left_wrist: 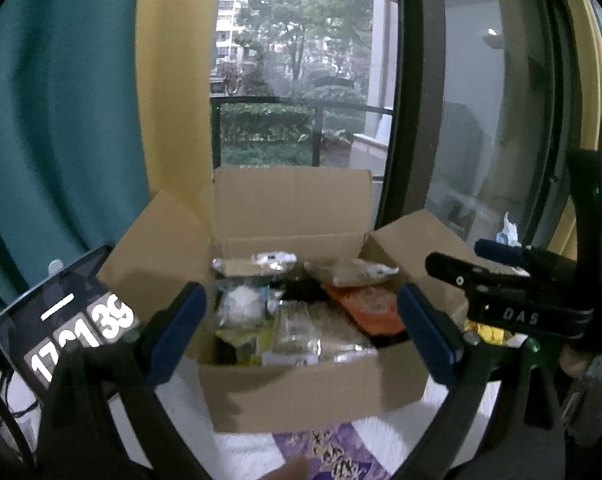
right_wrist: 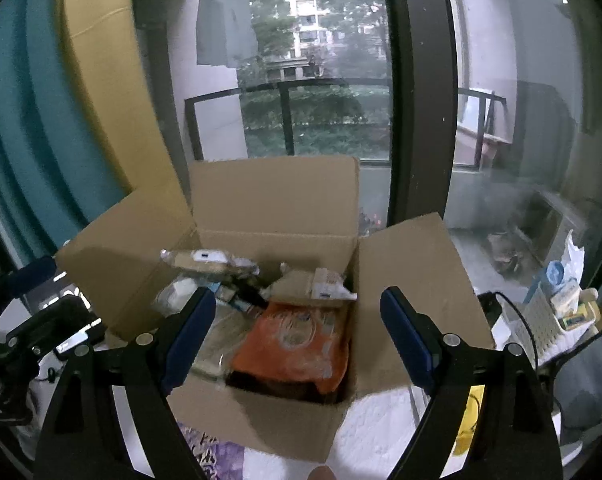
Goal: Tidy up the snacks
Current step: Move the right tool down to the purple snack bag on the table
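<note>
An open cardboard box (left_wrist: 309,388) (right_wrist: 261,412) stands on a white cloth, flaps up, packed with several snack packs. An orange pack (left_wrist: 365,308) (right_wrist: 297,344) lies at its right side, clear wrapped packs (left_wrist: 301,336) in the middle, and pale packs (right_wrist: 205,262) along the back. My left gripper (left_wrist: 301,328) hovers in front of the box, open and empty. My right gripper (right_wrist: 297,340) is also open and empty, just before the box's near wall. In the left wrist view the right gripper (left_wrist: 501,280) shows at the right edge.
A tablet showing a clock (left_wrist: 69,320) leans at the left of the box. A white basket with small items (right_wrist: 557,312) stands at the right. A purple patterned pack (left_wrist: 333,452) lies on the cloth in front. Behind are curtains and a large window.
</note>
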Available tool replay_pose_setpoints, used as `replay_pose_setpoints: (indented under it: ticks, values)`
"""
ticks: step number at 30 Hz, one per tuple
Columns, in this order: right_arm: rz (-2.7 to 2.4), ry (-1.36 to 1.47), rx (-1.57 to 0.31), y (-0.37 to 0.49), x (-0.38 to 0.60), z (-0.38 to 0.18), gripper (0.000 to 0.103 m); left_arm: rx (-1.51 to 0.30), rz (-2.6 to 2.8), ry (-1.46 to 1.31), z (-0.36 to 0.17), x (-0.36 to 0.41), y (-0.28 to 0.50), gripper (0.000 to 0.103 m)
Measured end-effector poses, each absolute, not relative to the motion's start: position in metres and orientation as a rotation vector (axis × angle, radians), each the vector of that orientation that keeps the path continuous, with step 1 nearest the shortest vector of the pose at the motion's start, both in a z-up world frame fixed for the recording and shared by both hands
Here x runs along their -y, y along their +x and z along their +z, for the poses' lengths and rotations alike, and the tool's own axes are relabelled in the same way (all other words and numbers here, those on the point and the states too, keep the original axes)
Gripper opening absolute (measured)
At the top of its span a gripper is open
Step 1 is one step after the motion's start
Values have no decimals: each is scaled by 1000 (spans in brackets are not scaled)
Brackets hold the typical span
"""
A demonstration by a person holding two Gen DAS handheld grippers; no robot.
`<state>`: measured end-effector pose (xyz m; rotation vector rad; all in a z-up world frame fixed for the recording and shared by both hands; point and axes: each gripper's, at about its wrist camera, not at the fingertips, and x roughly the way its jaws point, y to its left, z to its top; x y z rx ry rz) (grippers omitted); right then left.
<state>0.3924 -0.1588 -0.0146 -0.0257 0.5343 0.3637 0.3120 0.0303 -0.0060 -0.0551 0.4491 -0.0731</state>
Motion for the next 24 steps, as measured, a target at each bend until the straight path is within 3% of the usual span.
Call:
replay_pose_setpoints:
  ticks: [24]
  values:
    - [493,-153,-631,313,123,-74,87,-503,54,-75,-86,-70,222,97]
